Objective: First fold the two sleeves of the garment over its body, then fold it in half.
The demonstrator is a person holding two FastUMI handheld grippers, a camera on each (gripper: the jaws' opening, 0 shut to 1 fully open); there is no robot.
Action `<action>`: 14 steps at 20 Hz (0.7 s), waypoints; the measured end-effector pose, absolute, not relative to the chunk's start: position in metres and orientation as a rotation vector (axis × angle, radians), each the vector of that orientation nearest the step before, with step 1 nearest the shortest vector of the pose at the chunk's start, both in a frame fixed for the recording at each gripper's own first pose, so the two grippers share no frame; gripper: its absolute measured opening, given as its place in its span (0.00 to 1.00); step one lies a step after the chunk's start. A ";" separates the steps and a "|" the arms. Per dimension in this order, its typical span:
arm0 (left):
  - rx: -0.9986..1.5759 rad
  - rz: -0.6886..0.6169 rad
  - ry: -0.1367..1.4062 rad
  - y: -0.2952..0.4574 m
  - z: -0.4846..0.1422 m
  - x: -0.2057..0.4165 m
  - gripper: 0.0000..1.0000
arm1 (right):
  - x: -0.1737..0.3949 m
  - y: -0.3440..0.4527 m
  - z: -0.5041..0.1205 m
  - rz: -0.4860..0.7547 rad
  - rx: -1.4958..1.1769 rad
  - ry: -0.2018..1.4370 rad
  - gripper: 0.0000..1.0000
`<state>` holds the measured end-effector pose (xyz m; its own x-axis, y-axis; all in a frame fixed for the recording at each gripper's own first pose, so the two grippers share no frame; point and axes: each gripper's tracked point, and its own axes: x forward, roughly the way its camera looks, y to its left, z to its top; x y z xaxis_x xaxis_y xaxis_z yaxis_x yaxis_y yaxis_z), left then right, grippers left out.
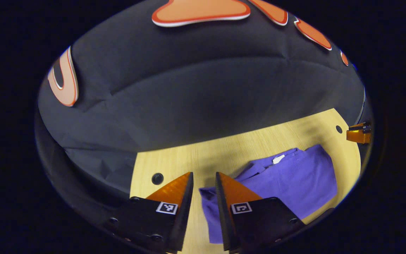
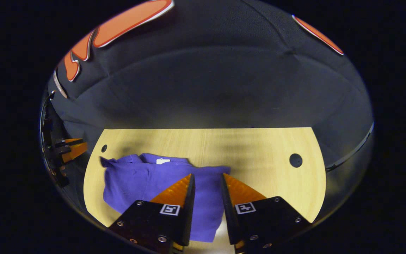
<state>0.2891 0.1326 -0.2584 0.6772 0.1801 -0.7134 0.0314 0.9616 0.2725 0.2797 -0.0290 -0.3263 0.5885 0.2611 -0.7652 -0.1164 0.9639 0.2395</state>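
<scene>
A purple short-sleeved garment point(image 2: 136, 180) with a white neck label lies flat on the light wooden table point(image 2: 259, 148), collar toward the far edge. Its sleeves spread out to both sides. My right gripper point(image 2: 207, 176) hovers open above the garment's right sleeve, nothing between its fingers. In the left gripper view the garment point(image 1: 287, 176) spreads to the right, and my left gripper point(image 1: 203, 176) stands open above the sleeve's outer edge, holding nothing. The right gripper point(image 1: 358, 134) shows far off at the right edge there. The left gripper point(image 2: 69, 148) shows at the left edge of the right gripper view.
The table has round cable holes near its corners point(image 2: 295, 160) point(image 1: 157, 178). Bare wood lies to the right of the garment and behind it point(image 1: 196, 155). The black cloth wall rises straight behind the table's far edge.
</scene>
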 end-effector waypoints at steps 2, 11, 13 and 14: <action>0.275 0.087 0.780 0.128 -0.239 0.286 0.54 | 0.277 -0.037 -0.316 0.210 0.179 0.894 0.52; 0.165 0.067 0.609 0.116 -0.166 0.240 0.83 | 0.238 -0.047 -0.253 0.236 0.119 0.712 0.80; 0.144 0.054 0.554 0.111 -0.150 0.226 0.94 | 0.227 -0.045 -0.227 0.234 0.116 0.640 0.72; 0.137 0.045 0.533 0.107 -0.143 0.217 0.99 | 0.222 -0.044 -0.212 0.229 0.114 0.599 0.72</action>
